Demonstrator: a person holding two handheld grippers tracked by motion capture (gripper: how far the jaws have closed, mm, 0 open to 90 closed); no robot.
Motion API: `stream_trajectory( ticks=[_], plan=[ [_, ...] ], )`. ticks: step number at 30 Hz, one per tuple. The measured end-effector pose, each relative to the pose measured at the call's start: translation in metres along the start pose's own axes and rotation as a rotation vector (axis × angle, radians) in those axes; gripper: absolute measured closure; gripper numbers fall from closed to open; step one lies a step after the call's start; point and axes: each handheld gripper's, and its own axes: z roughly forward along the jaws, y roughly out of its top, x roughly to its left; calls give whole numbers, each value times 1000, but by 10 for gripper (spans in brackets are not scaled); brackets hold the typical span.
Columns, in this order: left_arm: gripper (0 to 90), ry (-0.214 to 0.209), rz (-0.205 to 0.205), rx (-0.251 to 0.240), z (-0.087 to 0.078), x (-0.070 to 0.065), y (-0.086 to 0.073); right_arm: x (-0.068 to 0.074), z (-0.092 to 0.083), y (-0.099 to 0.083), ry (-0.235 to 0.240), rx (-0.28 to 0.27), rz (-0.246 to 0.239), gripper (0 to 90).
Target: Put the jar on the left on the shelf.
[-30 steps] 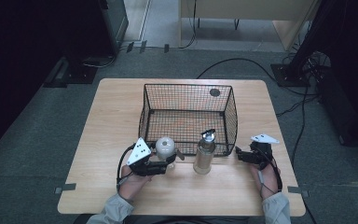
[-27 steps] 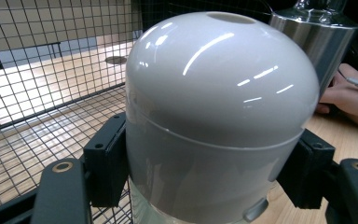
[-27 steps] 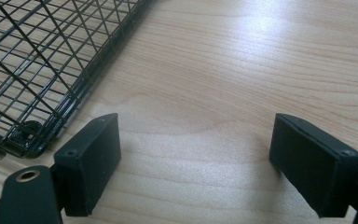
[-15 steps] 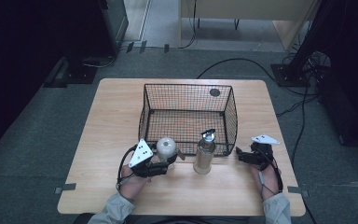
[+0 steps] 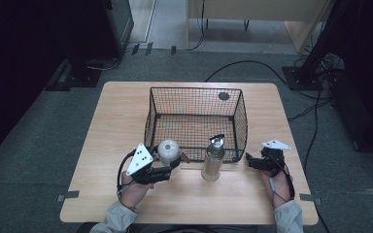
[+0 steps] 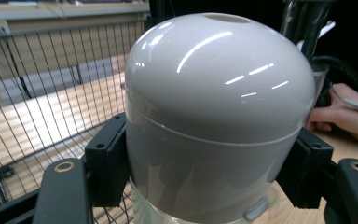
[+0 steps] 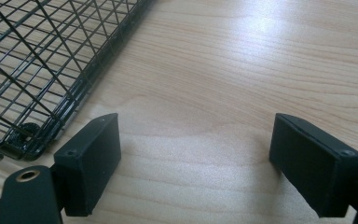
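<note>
Lifted a touch since the earlier frames, the left gripper (image 5: 171, 166) now carries the grey dome-topped container (image 5: 168, 150) slightly higher in the lower-left part of the high view, right against the near wall of the black wire basket (image 5: 196, 97). Its jaws have just been closing, and the left gripper view shows them pressed on both flanks of the container (image 6: 216, 116), gripping it below the seam where the glossy dome meets the lower body. That's a firm hold, pads flat on either side.

Over at lower right of the high view, the right gripper (image 5: 248, 161) has not shifted; it sits near the basket's front right corner. The right gripper view shows its jaws standing wide apart with bare wooden table (image 7: 242, 70) between them and nothing held, the basket's corner (image 7: 32, 70) in the upper left of that view.

Between the two grippers, at lower centre of the high view, a clear bottle (image 5: 213, 159) with a dark cap stands upright on the table, just in front of the basket. A small dark round thing (image 5: 224, 96) lies at the basket's far right corner.
</note>
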Motion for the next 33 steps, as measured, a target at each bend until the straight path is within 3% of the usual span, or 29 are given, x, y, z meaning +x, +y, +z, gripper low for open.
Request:
stream_trajectory(
  ticks=[20,28,33],
  plan=[
    [298,53,93,-202,-28,-8,45,-1,8,7,2,0,-5,161],
    [298,66,125,-285,-24,0,62,-1,8,7,1,0,-4,161],
    [298,80,98,-293,-10,16,64,-1,8,7,1,0,-4,161]
  ],
)
